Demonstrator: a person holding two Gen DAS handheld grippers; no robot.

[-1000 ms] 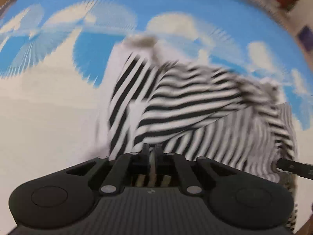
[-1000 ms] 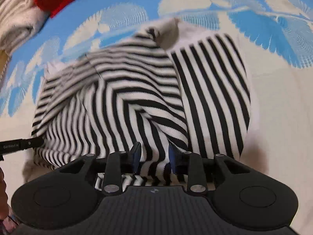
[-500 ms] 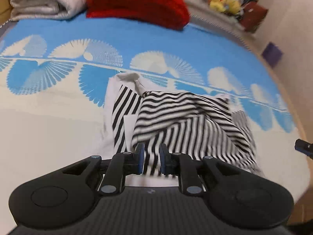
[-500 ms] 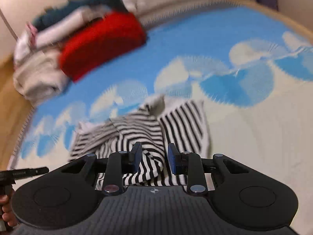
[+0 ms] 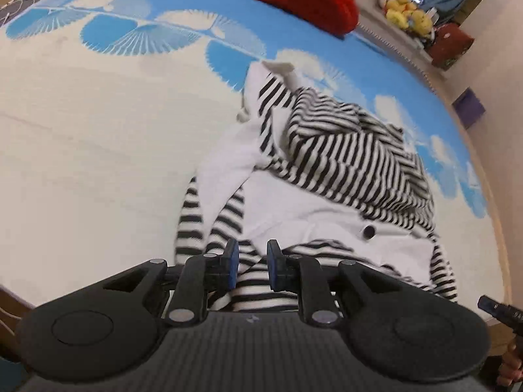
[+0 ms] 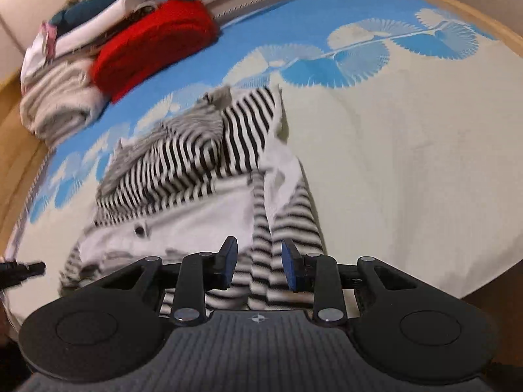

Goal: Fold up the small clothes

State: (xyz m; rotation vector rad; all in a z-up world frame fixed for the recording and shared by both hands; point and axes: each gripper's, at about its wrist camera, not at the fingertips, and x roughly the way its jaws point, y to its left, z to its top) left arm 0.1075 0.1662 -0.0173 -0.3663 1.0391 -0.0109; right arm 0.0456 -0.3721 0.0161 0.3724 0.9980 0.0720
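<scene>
A black-and-white striped garment (image 5: 343, 160) with a white panel and a dark button (image 5: 368, 231) lies crumpled on the blue-and-cream patterned mat (image 5: 98, 150); it also shows in the right wrist view (image 6: 202, 170). My left gripper (image 5: 250, 261) is open, its blue pads on either side of the garment's near striped edge. My right gripper (image 6: 258, 263) is open over a striped sleeve-like strip (image 6: 291, 225) at the near edge. Neither grips the cloth.
A red folded item (image 6: 153, 45) and a pile of grey and white clothes (image 6: 59, 104) lie at the mat's far edge. Yellow toys (image 5: 405, 16) and a dark red box (image 5: 451, 40) stand beyond it. The mat's wooden border (image 6: 19, 150) runs along the side.
The left gripper let go of the garment and opened. Both grippers pulled back, then came in low at the garment's near edge. The garment now lies spread with its white panel showing.
</scene>
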